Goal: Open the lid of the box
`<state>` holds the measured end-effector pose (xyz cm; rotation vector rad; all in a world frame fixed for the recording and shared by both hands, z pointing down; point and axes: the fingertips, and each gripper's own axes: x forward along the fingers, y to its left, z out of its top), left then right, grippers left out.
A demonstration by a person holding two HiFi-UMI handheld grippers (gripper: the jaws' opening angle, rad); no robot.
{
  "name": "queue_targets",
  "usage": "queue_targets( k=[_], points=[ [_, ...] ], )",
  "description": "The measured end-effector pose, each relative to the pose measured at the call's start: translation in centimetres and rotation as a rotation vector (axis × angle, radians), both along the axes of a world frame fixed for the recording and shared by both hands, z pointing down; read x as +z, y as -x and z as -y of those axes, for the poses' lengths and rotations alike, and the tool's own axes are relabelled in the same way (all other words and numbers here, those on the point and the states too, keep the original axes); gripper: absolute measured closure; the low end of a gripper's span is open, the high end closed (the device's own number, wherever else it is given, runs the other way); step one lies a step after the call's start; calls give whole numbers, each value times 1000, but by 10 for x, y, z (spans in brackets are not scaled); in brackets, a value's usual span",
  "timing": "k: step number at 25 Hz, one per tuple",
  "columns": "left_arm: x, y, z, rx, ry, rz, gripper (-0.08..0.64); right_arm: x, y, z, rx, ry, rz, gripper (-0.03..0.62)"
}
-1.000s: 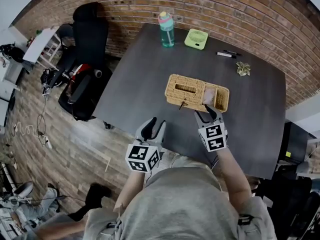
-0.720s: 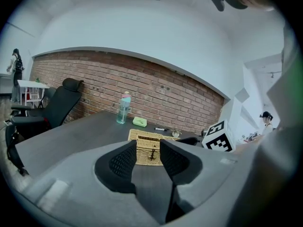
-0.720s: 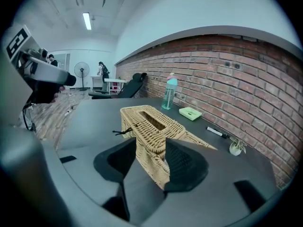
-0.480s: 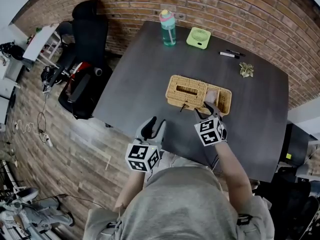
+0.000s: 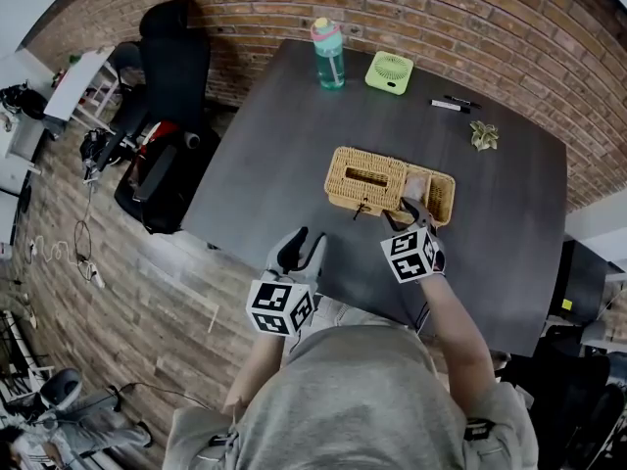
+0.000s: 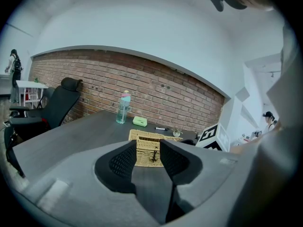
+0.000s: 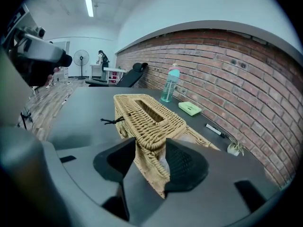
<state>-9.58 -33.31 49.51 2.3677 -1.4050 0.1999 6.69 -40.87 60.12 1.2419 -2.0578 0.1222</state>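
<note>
Showing a person at a dark worktop [image 5: 284, 145] w/ a gripper in each hand. A woven wicker box [image 5: 443, 199] lies near the worktop's middle, just beyond the right gripper [image 5: 405, 215]. Its slotted lid [image 5: 364, 176] covers the left part; the right end looks open. In the right gripper view the jaws are narrowed onto the lid's near end, w/ the wicker rim filling the gap btwn them & apparently touching both. The left gripper [image 5: 302, 246] hangs at the worktop's near edge, well apart from the box, jaws wide, nothing btwn them.

Handling, as a judgement: the wicker is prob. light, fairly stiff but springy, & rough enough not to slip. Thin strands could crack if squeezed hard. The box may slide or tip when the lid lifts, since nothing pins it down. Best hold is the lid's thick rim, not the open weave. A small dark tie [image 7: 111, 120] on the front may be a latch.

Pose: the right forearm reaches fwd, its gripper angled down at the box. The left arm is tucked close to the body.
</note>
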Motion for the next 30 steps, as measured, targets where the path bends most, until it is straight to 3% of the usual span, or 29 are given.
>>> queue_targets(
  k=[10,30],
  points=[
    [-2,1,-4,0,-13,1,410,-10,-2,-1,-17,-12,-9,408],
    [-8,-2,5,12,-28,-3,410,-81,-10,27,-33,-113,85,415]
  ],
)
